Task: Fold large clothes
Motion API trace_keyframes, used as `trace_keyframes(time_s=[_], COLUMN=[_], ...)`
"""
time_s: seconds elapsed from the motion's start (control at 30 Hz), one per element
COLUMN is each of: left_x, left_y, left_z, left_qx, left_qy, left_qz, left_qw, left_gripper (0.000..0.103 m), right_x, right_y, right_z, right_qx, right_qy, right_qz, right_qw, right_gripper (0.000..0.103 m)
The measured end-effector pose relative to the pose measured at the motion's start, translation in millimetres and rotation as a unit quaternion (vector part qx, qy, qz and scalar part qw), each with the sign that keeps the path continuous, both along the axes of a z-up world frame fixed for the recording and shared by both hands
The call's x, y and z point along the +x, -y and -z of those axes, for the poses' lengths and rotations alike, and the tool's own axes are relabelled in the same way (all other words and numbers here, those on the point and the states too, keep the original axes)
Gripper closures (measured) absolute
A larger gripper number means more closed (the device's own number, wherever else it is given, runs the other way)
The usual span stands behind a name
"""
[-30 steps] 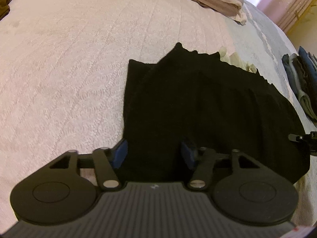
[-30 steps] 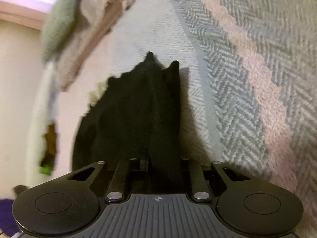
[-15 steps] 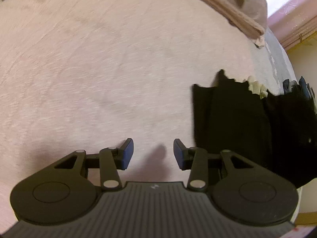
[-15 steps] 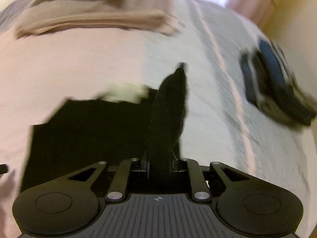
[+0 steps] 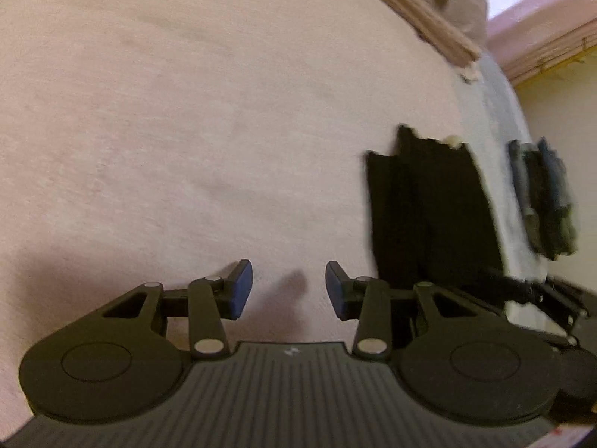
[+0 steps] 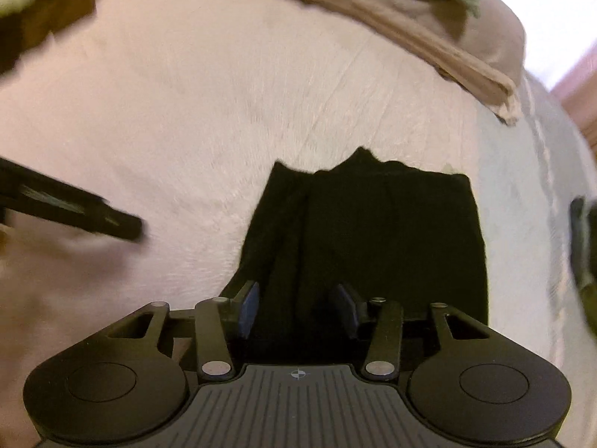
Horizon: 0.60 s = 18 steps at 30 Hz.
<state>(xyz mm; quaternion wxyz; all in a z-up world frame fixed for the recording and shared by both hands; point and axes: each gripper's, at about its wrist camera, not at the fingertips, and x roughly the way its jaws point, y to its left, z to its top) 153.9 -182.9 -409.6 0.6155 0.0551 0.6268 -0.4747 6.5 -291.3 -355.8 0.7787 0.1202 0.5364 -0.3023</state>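
— Where do your left fingers (image 5: 289, 289) stand?

— Your left gripper hangs over the pink bedspread (image 5: 186, 130) with its blue pads parted by a moderate gap; nothing lies between them, only bare bedding and their shadow; they touch no cloth.

— And the garment?

— The black garment (image 5: 429, 209) lies folded flat on the bed, off to the right of your left gripper; its far edge is ragged, with a pale scrap showing at the top corner; just beyond it, on the grey-blue part of the bedding, sits a stack of dark folded clothes (image 5: 544, 198).

— Your right hand?

— Your right gripper (image 6: 296, 308) points down at the near edge of that same black garment (image 6: 373, 231); its jaws are opening — the pads stand apart on either side of a raised fold of the cloth, not pressing on it as far as the blur lets you tell; the pillow (image 6: 429, 37) lies across the head of the bed.
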Motion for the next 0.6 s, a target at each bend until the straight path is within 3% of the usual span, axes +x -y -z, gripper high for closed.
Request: trace_keyframes(time_s=[0.17, 0.37, 0.47, 0.6], left_x=[-24.0, -59.0, -69.2, -70.6], left_y=[18.0, 48.9, 62.4, 78.8], left_z=[-16.3, -2.9, 3.7, 12.6], left_qx=[-0.040, -0.035, -0.030, -0.021], left_qy=[-0.057, -0.107, -0.106, -0.077], left_qz=[0.013, 0.026, 0.018, 0.007], left_qw=[0.9975, 0.9933, 0.9937, 0.9968], left_gripper=[0.066, 0.066, 0.065, 0.065], right_x=[-85.2, -151.0, -177.9, -199.8], right_y=[40.8, 99.7, 119.5, 142.4], right_z=[-32.0, -9.6, 0.6, 13.9], right_qx=[0.021, 0.008, 0.026, 0.089], right_qy=[0.050, 0.029, 0.037, 0.082], right_qz=[0.098, 0.183, 0.215, 0.254], right_qw=[0.994, 0.983, 0.975, 0.960], right_gripper=[0.059, 0.059, 0.059, 0.059])
